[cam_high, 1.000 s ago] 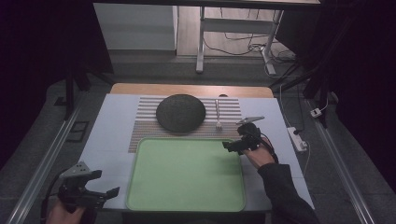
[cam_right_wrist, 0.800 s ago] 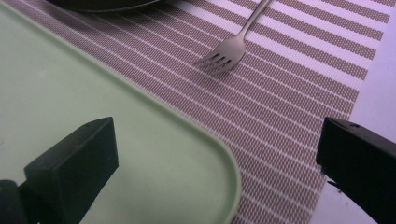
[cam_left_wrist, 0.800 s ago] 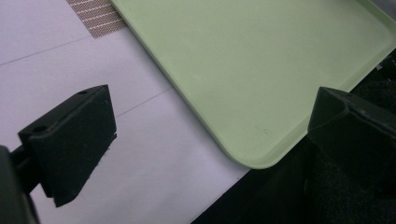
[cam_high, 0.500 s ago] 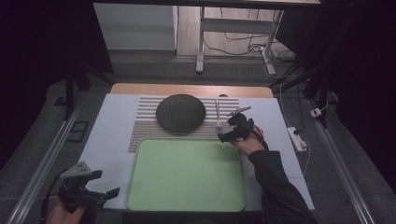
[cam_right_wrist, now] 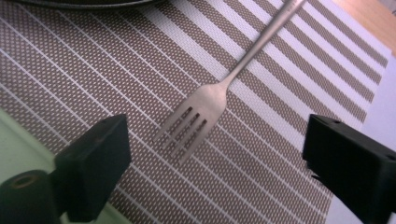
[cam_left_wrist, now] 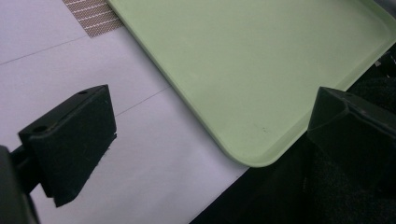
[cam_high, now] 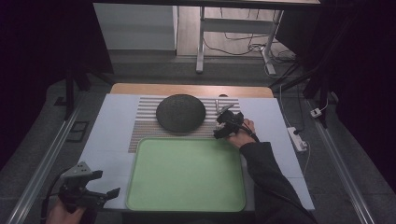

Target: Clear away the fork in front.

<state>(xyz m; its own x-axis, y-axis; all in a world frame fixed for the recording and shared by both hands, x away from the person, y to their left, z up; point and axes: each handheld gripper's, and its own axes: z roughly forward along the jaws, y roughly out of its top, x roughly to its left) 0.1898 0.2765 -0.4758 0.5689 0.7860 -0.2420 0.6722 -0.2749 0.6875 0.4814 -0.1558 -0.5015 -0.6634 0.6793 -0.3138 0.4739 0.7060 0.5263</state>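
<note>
A steel fork (cam_high: 217,105) (cam_right_wrist: 205,105) lies on the striped placemat (cam_high: 144,126) (cam_right_wrist: 93,70), just right of a dark round plate (cam_high: 180,113). My right gripper (cam_high: 220,127) (cam_right_wrist: 215,144) hovers over the fork's tines. Its jaws have just been closing a little but still stand wide and open, one on each side of the tines, without touching them. A pale green tray (cam_high: 187,172) (cam_left_wrist: 261,56) sits in front of the mat. My left gripper (cam_high: 106,183) (cam_left_wrist: 210,112) rests open at the tray's near left corner, with nothing between its jaws.
A white cover (cam_high: 112,116) spreads over the table, with a wooden edge (cam_high: 187,88) at the back. A white power strip (cam_high: 297,139) lies off the right side. Metal rails run along both sides of the table.
My right gripper has moved left and away from the tray's far right corner to sit over the fork's tines. The left gripper has stayed put.
</note>
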